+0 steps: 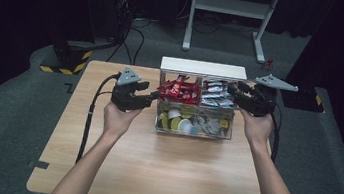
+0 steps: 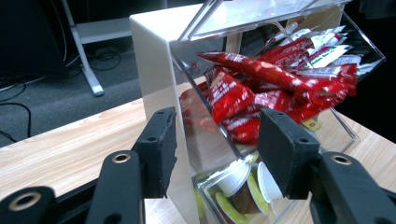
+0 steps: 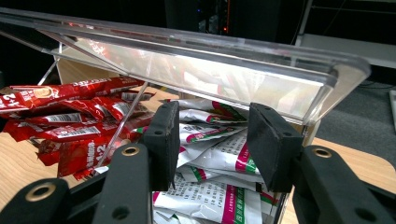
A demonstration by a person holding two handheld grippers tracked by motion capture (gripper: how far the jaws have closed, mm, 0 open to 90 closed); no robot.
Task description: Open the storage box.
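Observation:
A clear plastic organiser box [image 1: 192,130] with a white back stands in the middle of the wooden table [image 1: 151,165]. Its upper left bin holds red sachets [image 1: 178,89] [image 2: 252,88] [image 3: 70,116], its upper right bin white sachets [image 1: 216,93] [image 3: 219,154], and the lower bin small cups [image 1: 179,123] [image 2: 238,179]. My left gripper [image 1: 147,96] [image 2: 217,144] is open at the box's left corner, its jaws straddling the clear wall. My right gripper [image 1: 237,93] [image 3: 212,140] is open at the upper right, under the raised clear lid [image 3: 210,60], facing the white sachets.
A white frame stand [image 1: 229,11] rises on the grey floor behind the table. Cables [image 1: 132,36] and a yellow-black striped base [image 1: 66,58] lie at the back left. Bare tabletop stretches in front of the box.

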